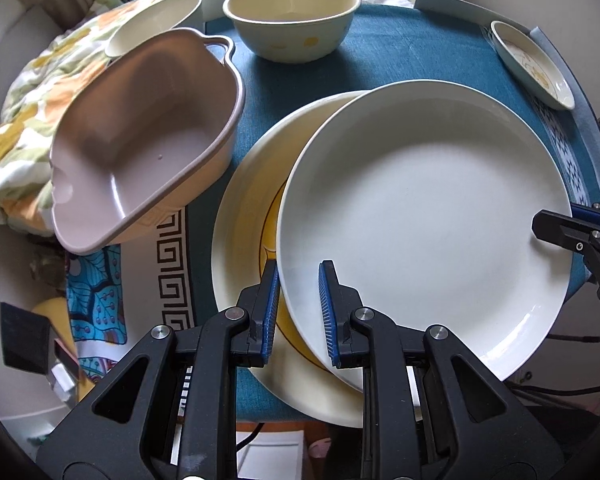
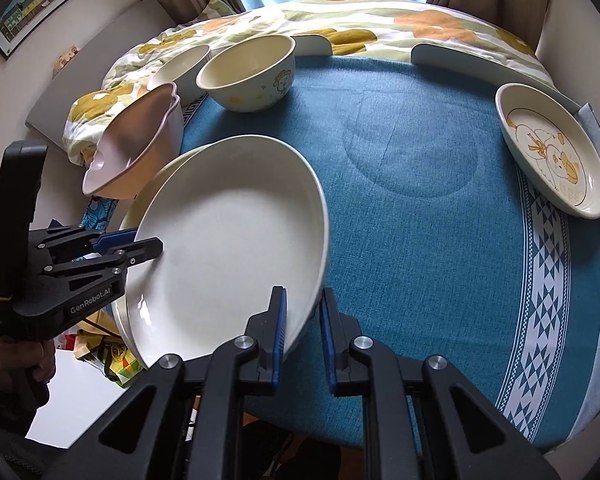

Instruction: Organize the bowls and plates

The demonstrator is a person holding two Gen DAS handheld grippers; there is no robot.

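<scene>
A large white plate [image 1: 423,216] lies tilted on top of a cream plate with a yellow picture [image 1: 240,216]. My left gripper [image 1: 298,308] has its jaws around the white plate's near-left rim. My right gripper [image 2: 303,332] has its jaws around the same plate's [image 2: 228,240] opposite rim, and it shows at the right edge of the left wrist view [image 1: 555,232]. A cream bowl [image 1: 292,16] stands at the back, with a second pale bowl [image 1: 152,24] to its left. A small oval cartoon dish [image 2: 551,152] sits at the right.
A pink tub with handles [image 1: 140,152] sits tilted at the table's left edge. The blue tablecloth [image 2: 419,200] covers the round table. A flowered quilt [image 2: 339,20] lies behind. White curved guards [image 2: 459,60] line the far edge.
</scene>
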